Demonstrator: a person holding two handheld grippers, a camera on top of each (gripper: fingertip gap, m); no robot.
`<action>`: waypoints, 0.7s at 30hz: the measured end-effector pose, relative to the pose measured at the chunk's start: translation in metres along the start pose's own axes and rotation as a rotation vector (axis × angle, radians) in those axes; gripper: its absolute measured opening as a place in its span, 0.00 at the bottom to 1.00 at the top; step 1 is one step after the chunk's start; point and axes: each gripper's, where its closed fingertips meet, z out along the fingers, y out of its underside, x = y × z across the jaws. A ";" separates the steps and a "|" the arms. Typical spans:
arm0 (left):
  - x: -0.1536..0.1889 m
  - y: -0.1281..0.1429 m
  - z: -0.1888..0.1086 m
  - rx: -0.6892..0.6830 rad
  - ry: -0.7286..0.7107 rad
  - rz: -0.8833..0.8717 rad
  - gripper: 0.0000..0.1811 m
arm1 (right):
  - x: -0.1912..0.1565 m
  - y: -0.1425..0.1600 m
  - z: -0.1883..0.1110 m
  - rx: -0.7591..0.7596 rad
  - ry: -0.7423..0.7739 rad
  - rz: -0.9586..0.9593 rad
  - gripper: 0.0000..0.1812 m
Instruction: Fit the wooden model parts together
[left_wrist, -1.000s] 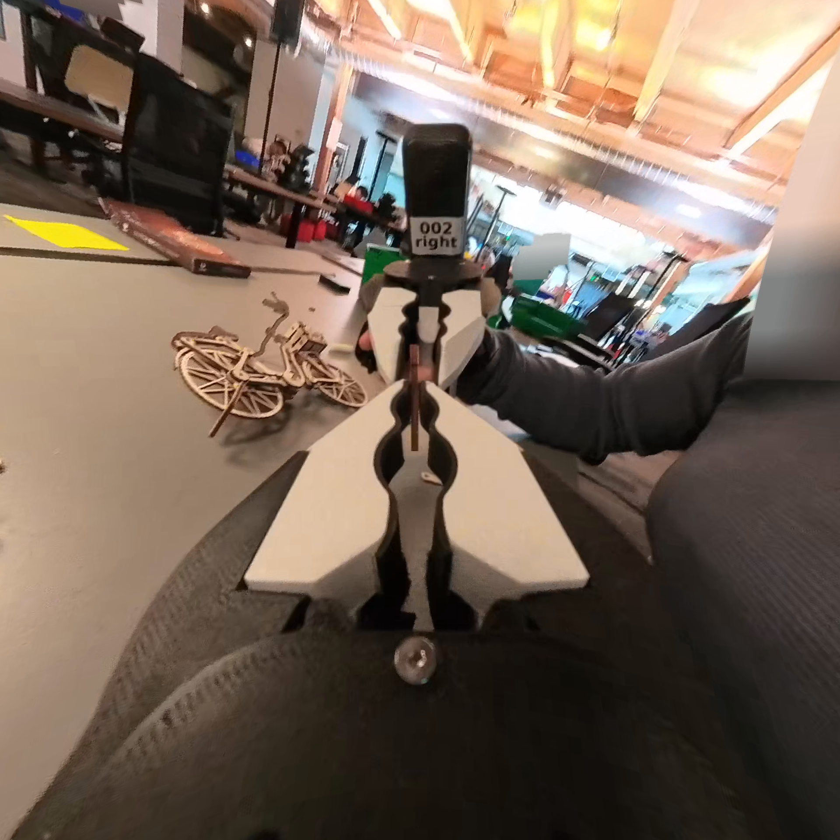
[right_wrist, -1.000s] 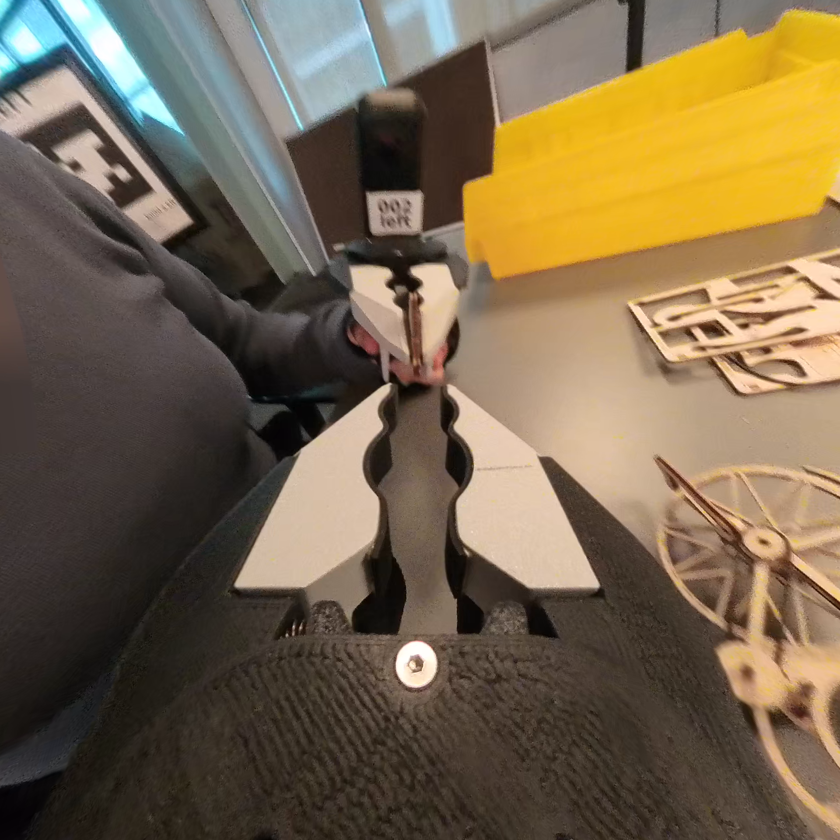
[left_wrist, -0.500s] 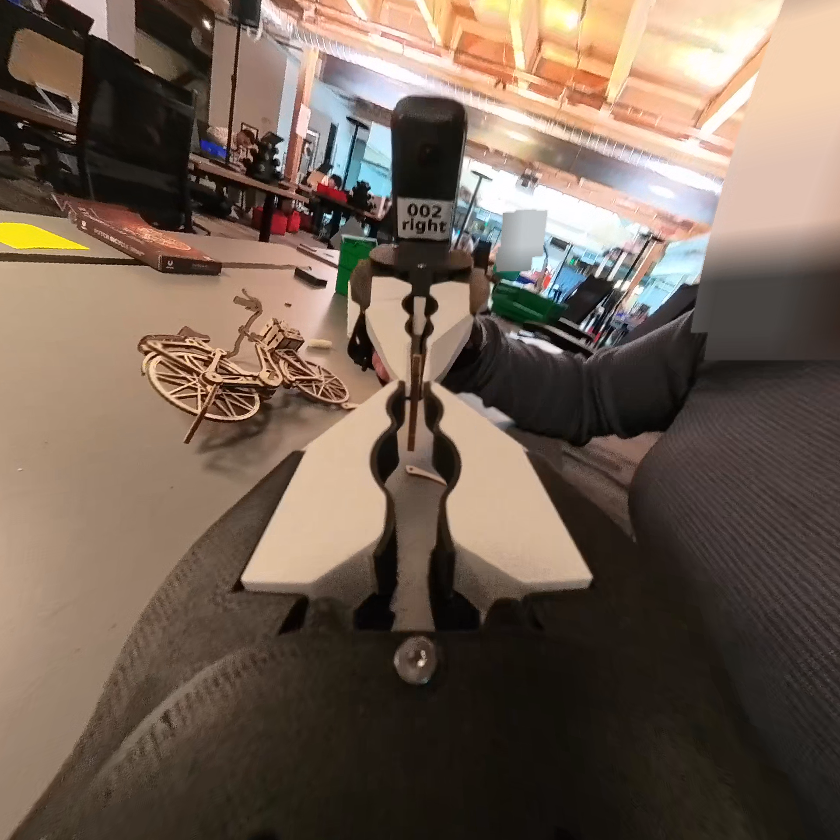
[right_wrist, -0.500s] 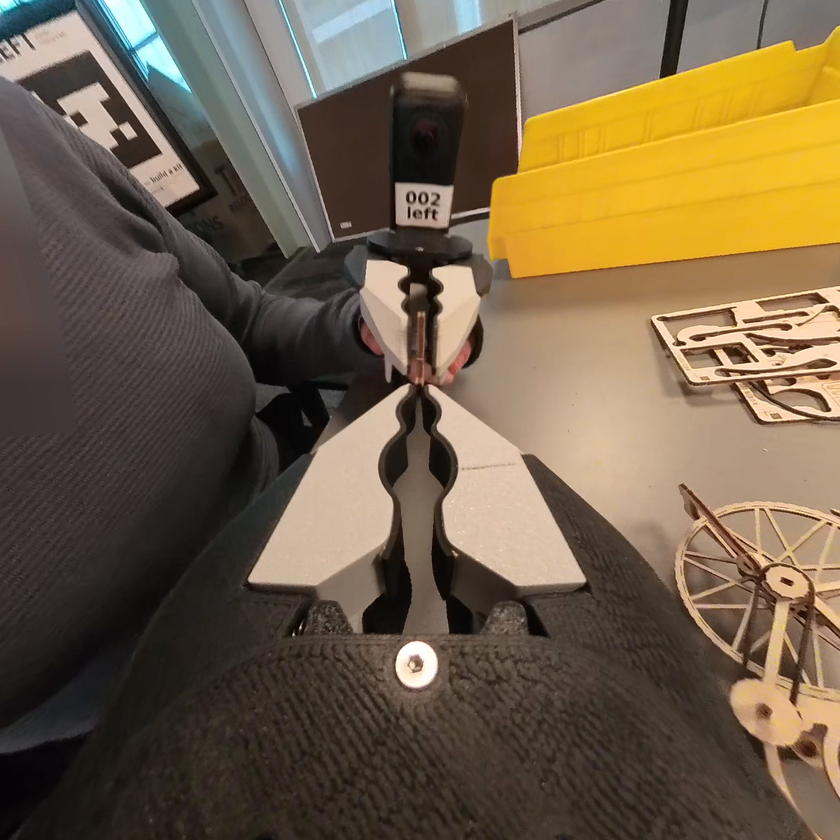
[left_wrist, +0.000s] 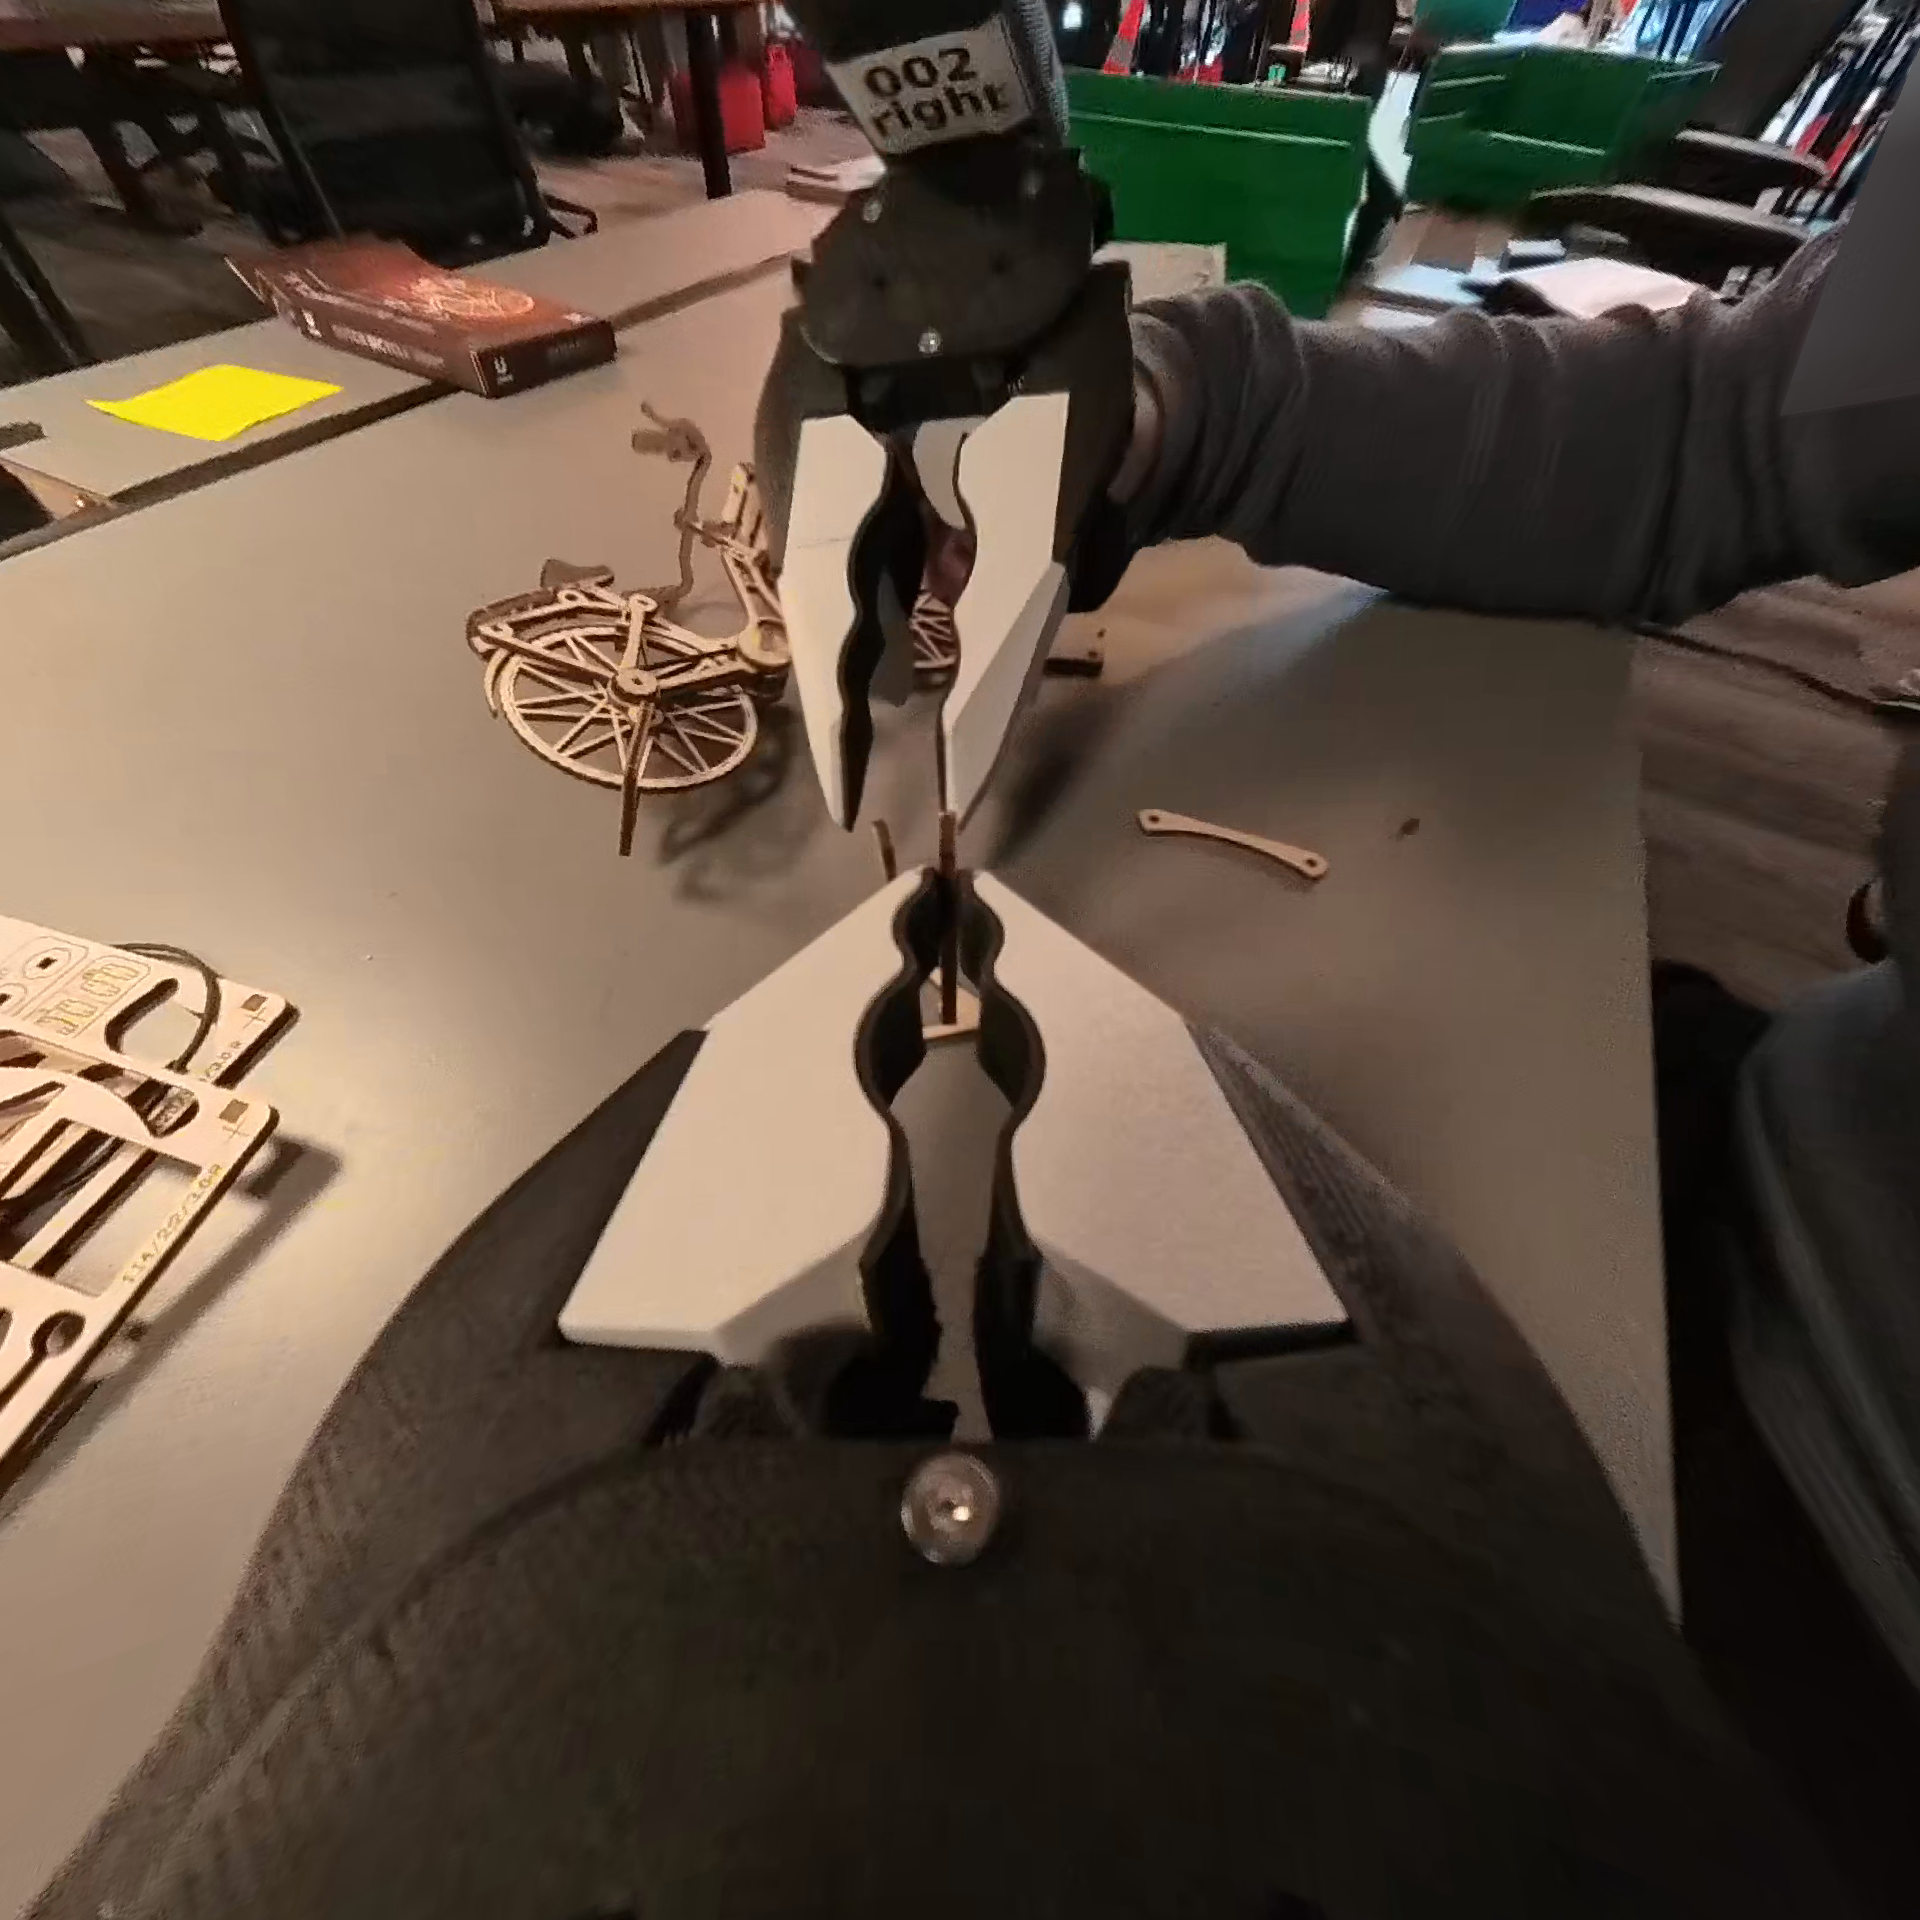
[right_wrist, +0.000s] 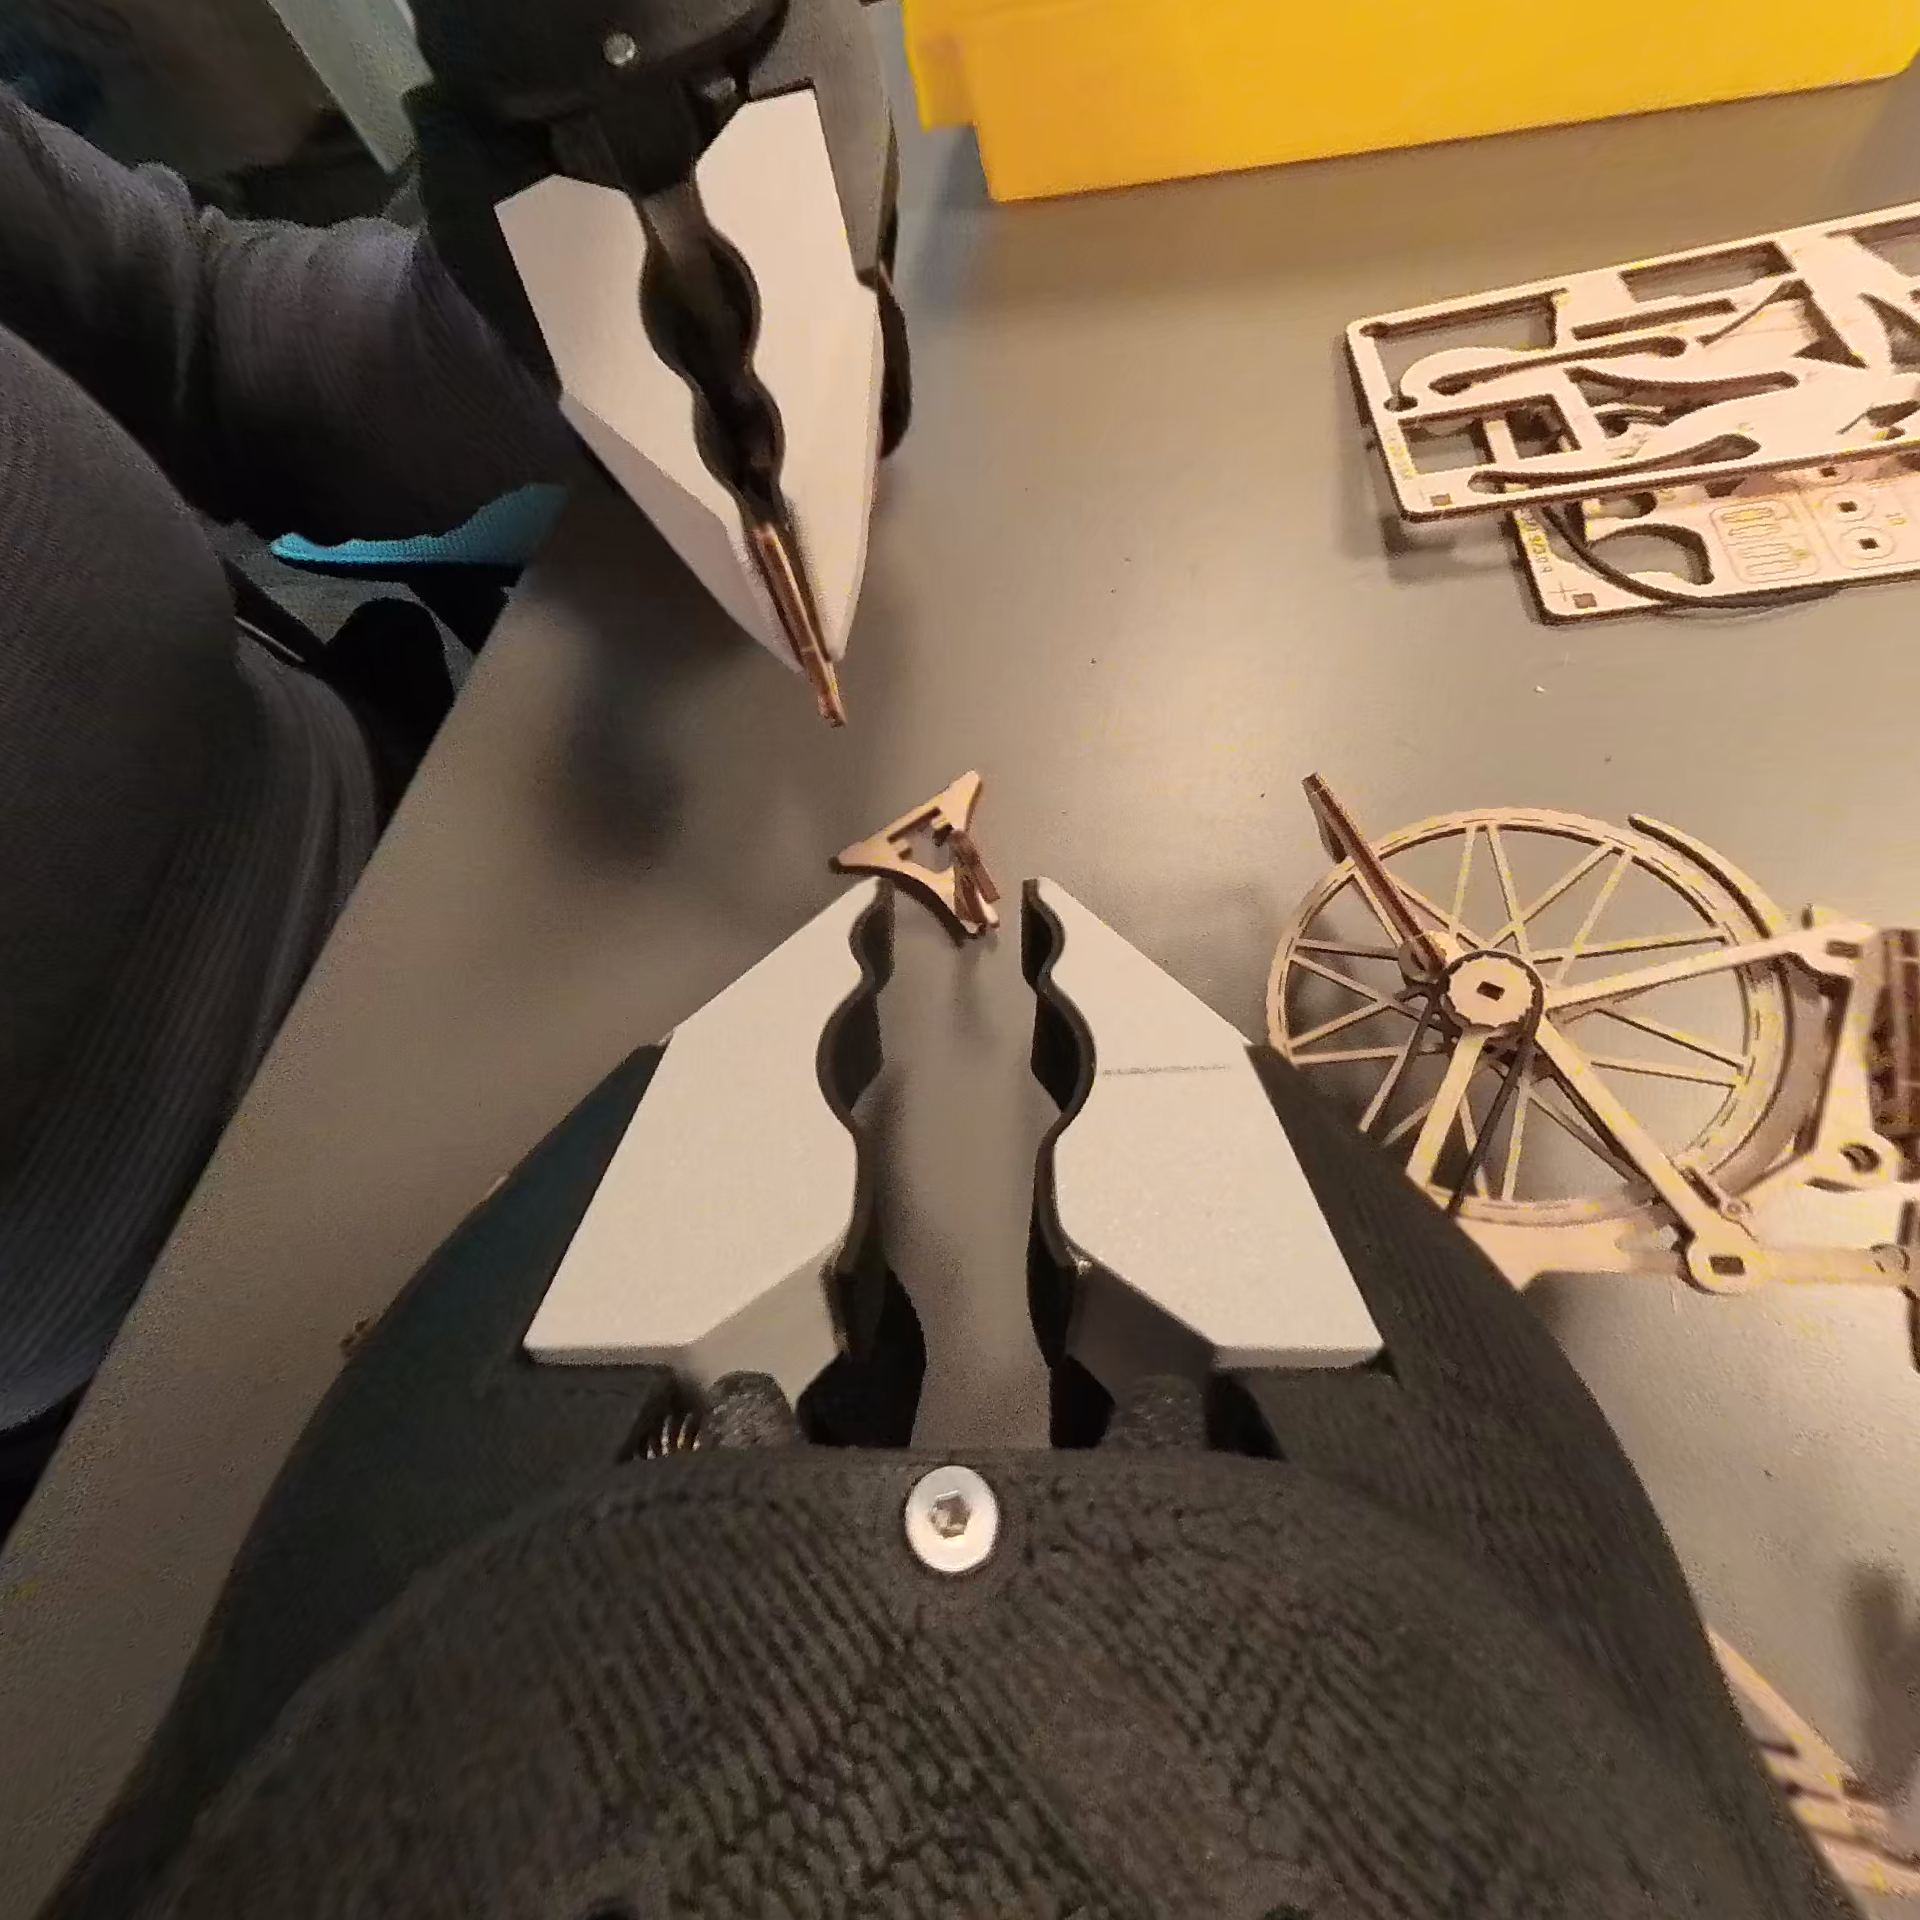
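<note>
**Entry: thin wooden model parts, being handled over the desk**

Nearest, a flat wooden strip (left_wrist: 948, 935) is being clenched edge-on by the left tool (left_wrist: 948, 883), its end protruding beyond the tips. Just ahead, the right tool (right_wrist: 956, 902) is being held released, nothing gripped; a small triangular part (right_wrist: 920, 852) is seen at its tips, whether resting on the desk (right_wrist: 1143, 644) cannot be told. Both tools are being angled downward, tips nearly meeting. The parts are judged light, stiff, brittle; hold is best taken on flat faces, gently. Farther off, a wooden bicycle (left_wrist: 634, 675) and cut-out sheets (right_wrist: 1662, 416) are lying.
</note>
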 end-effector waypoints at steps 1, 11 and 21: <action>-0.001 0.000 0.001 -0.001 0.003 0.000 0.01 | 0.001 0.000 0.001 -0.004 -0.004 -0.003 0.12; -0.003 -0.002 0.002 0.011 0.044 0.083 0.01 | 0.002 0.000 0.005 0.021 -0.086 0.028 0.03; 0.042 -0.005 0.012 0.039 0.206 0.464 0.01 | -0.049 0.035 -0.048 -0.321 -0.368 0.248 0.00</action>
